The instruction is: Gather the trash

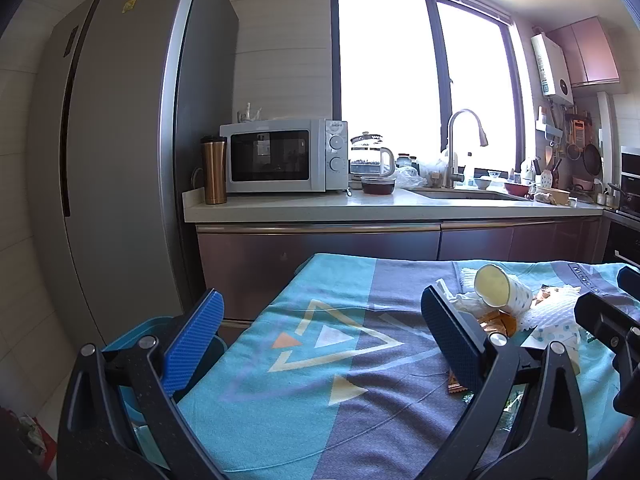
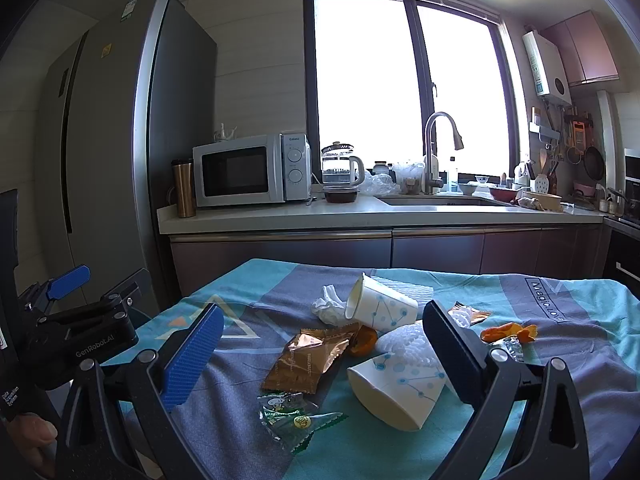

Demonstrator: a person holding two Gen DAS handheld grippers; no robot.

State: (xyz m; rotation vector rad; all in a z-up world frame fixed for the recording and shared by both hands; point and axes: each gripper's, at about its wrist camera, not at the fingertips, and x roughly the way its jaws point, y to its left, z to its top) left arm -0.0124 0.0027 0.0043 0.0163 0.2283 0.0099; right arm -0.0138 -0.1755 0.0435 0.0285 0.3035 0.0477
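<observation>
While both hand-held grippers [image 1: 324, 344] [image 2: 324, 354] gape empty, crumpled wrappers [image 2: 306, 360] and tipped paper cups [image 2: 382, 306] litter the tablecloth [image 2: 580, 344].

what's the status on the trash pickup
Both claws open, empty: left claw, right claw. Trash on tablecloth: near paper cup, brown wrapper, tissue. Nothing blocking.

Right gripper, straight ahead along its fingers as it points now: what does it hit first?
Likely the nearer paper cup, lying on its side between the open fingers of the right gripper. The brown wrapper sits just left of it. Depth is uncertain.
</observation>
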